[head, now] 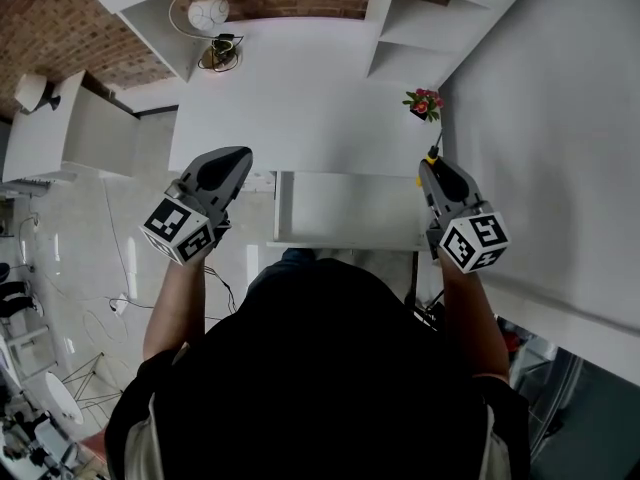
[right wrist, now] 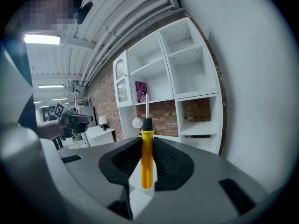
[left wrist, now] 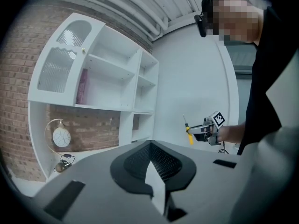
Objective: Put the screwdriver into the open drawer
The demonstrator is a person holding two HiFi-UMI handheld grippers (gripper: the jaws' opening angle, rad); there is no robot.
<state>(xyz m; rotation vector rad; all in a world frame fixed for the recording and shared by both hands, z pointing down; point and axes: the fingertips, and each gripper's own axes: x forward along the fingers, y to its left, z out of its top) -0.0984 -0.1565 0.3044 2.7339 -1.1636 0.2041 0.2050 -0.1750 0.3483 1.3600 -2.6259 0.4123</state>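
Observation:
A screwdriver (right wrist: pixel 147 156) with a yellow handle, a black collar and a thin metal shaft stands upright between the jaws of my right gripper (right wrist: pixel 147 141), which is shut on the handle. In the head view my right gripper (head: pixel 433 167) hovers at the right end of the open white drawer (head: pixel 283 208), and the screwdriver (head: pixel 435 152) tip pokes out beyond it. At the drawer's left end, over the desk edge, my left gripper (head: pixel 234 160) is shut with nothing in it. The left gripper view shows its jaws (left wrist: pixel 150 146) closed together and the screwdriver (left wrist: pixel 188 134) far off.
A white desk top (head: pixel 310 108) carries a small pot of pink flowers (head: pixel 424 104) and a round lamp (head: pixel 208 13). White shelving (left wrist: pixel 117 78) stands behind against brick. A white wall (head: pixel 560 118) runs along the right. Cables lie on the floor (head: pixel 110 268) at the left.

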